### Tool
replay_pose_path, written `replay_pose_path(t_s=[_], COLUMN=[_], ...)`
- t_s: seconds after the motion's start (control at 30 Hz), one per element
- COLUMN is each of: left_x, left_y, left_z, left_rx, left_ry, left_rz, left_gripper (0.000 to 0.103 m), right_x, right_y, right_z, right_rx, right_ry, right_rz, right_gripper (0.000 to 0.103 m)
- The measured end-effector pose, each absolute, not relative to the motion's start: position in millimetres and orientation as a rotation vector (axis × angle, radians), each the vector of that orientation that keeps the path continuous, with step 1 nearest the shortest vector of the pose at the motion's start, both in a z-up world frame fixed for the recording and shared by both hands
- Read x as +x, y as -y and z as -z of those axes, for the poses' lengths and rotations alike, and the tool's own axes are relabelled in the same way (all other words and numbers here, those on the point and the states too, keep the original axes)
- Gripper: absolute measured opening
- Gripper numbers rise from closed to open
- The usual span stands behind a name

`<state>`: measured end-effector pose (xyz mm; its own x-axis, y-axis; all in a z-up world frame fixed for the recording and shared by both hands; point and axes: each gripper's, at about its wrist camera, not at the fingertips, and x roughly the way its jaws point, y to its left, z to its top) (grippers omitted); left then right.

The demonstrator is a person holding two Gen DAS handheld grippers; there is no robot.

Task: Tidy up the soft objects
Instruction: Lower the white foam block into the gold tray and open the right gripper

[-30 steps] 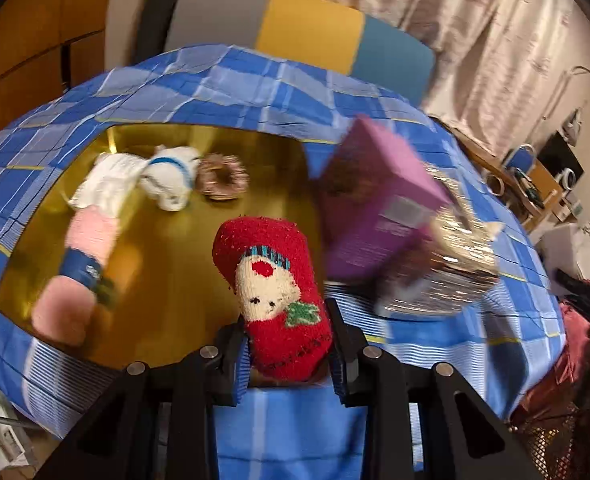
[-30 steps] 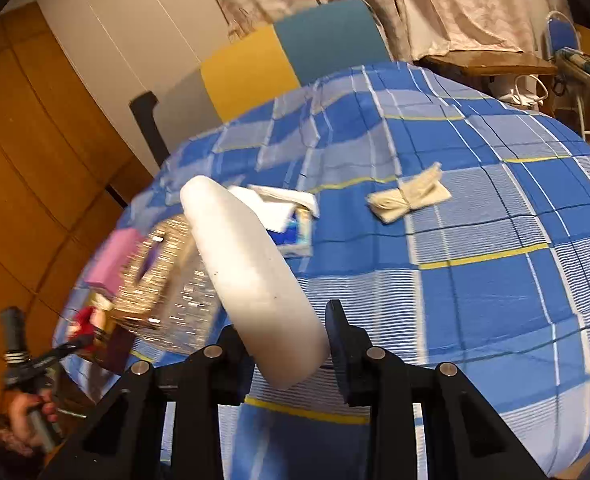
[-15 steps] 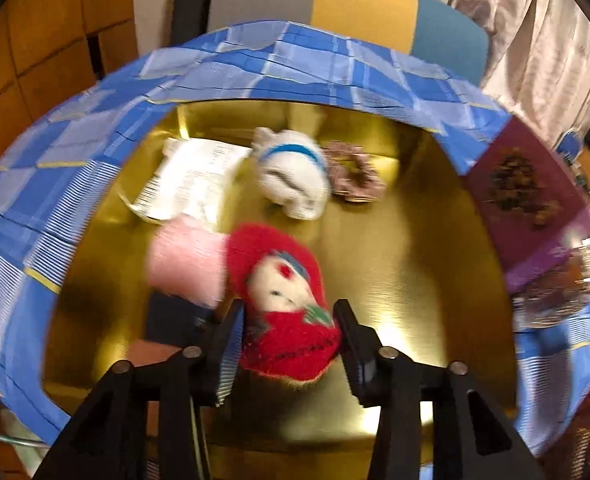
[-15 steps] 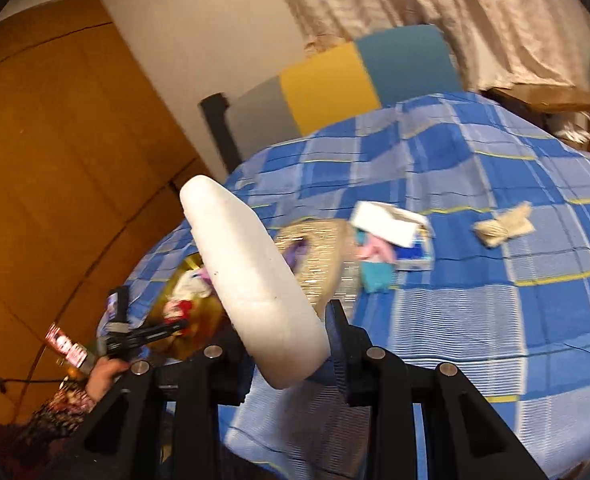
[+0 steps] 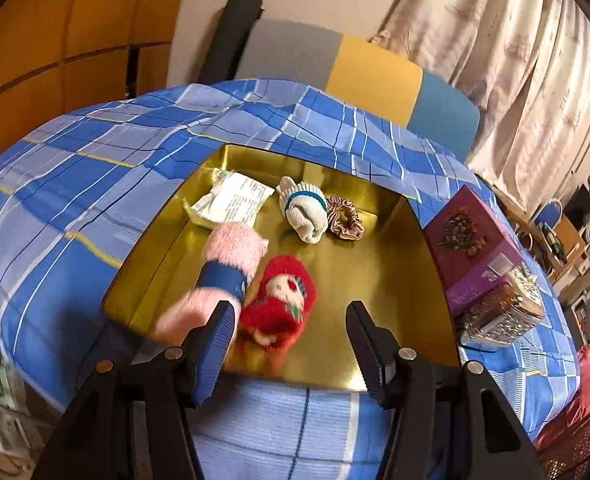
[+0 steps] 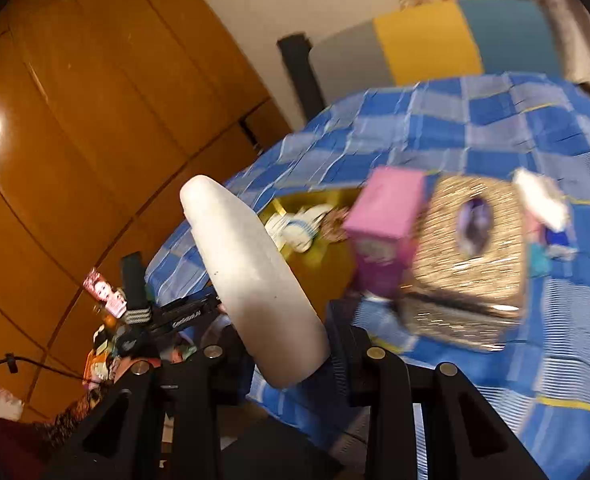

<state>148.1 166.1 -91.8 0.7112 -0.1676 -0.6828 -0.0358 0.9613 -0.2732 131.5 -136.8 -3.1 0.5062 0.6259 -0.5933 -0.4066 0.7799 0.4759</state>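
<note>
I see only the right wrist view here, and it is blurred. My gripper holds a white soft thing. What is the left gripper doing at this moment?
Observer: The left gripper is open over the gold tray; a red sock lies on the tray between its fingers.
Operator: What else lies in the tray?
Observer: A pink sock with a blue band, a white sock, a scrunchie and a white packet.
Operator: Is free space there?
Observer: Yes, the tray's right half is bare, beside the purple box.
</note>
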Motion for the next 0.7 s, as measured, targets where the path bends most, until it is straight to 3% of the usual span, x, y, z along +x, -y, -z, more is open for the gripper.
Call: replay_pose_path(t_s=[0.7], left_x=[105.1], left_y=[-176.7], left_z=[100.2], left_rx=[-0.421], left_ry=[-0.793], left_rz=[0.069], left_gripper=[0.059], right_x=[246.2], right_y=[-22.2], right_z=[79.7], right_rx=[-0.022], right_ry=[-1.027], right_rz=[-0.585], right_gripper=[0.033])
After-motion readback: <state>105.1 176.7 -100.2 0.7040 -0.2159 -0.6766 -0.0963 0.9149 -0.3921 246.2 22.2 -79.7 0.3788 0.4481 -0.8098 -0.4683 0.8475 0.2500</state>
